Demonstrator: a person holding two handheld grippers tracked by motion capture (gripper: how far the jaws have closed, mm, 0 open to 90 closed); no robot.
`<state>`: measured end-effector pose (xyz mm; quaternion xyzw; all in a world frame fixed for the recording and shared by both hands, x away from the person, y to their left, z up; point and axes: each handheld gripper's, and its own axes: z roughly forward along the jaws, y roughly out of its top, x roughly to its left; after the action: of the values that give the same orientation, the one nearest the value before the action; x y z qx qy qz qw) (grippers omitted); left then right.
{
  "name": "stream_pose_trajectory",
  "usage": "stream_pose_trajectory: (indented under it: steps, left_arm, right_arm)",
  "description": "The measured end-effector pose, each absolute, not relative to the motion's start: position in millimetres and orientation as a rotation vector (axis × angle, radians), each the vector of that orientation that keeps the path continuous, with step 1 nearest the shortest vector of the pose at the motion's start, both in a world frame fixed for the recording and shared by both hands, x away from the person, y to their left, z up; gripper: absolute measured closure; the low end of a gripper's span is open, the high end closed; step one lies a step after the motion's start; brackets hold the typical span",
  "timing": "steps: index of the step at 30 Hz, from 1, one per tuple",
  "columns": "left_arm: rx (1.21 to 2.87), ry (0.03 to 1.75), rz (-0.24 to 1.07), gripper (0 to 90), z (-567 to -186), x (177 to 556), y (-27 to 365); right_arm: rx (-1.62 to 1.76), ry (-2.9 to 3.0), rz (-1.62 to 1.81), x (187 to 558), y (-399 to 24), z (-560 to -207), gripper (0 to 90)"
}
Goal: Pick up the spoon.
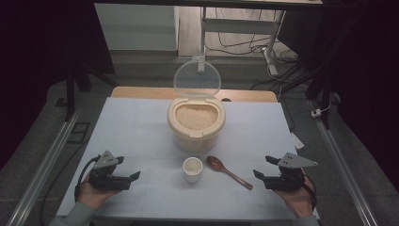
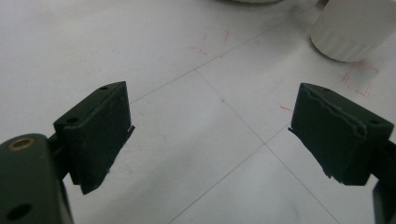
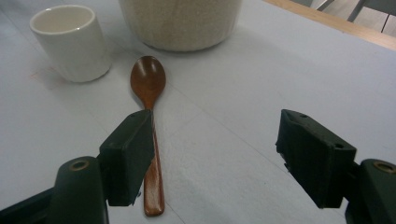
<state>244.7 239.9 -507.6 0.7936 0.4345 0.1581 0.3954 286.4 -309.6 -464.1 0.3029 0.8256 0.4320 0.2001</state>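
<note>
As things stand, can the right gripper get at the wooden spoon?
Probably yes. The right gripper is open, and the wooden spoon lies flat on the table just ahead of it, clear of the cup; its handle end is closest.

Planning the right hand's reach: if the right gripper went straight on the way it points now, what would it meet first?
Probably the wooden spoon: its handle lies just past the right gripper, whose jaws stand open, nearer than the white cup. Depth is uncertain.
</note>
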Motion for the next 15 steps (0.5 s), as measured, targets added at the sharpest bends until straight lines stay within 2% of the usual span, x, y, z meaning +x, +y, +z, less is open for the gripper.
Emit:
stream_pose_trajectory:
  steps: [15]
  left_arm:
    - [2.019,1.099,0.403,12.1,-508,245,239]
  right_arm:
    - [0.799,2.443,1.100,297,-276,-436,29.5]
